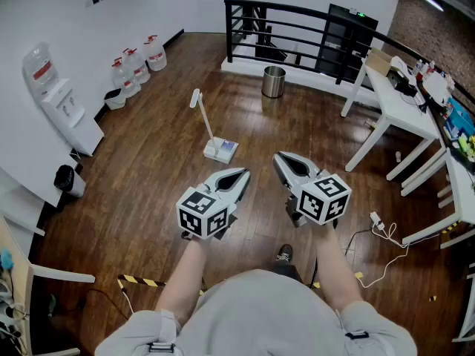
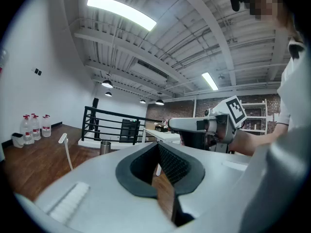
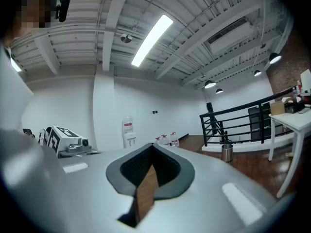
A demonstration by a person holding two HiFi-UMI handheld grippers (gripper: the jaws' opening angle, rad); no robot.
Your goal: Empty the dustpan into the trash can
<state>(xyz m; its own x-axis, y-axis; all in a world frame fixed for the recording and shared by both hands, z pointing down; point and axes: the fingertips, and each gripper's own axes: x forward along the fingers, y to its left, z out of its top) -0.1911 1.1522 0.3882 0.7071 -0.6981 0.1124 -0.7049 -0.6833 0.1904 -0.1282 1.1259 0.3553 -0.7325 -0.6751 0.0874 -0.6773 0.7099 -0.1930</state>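
A white dustpan (image 1: 221, 150) rests on the wooden floor with its long handle (image 1: 197, 102) leaning up to the left. A round metal trash can (image 1: 274, 81) stands farther off, by the black railing. Both grippers are held side by side in the air, well short of the dustpan. My left gripper (image 1: 241, 173) is shut with nothing in it. My right gripper (image 1: 279, 156) is shut and empty too. The left gripper view shows the dustpan handle (image 2: 64, 149) and the trash can (image 2: 105, 147) low at the left. In the right gripper view the trash can (image 3: 226, 153) stands at the right.
Several water bottles (image 1: 137, 65) and a water dispenser (image 1: 59, 99) line the left wall. A black railing (image 1: 297, 28) closes off the far side. White tables (image 1: 397, 106) stand at the right, with a cable and plug (image 1: 382, 228) on the floor near them.
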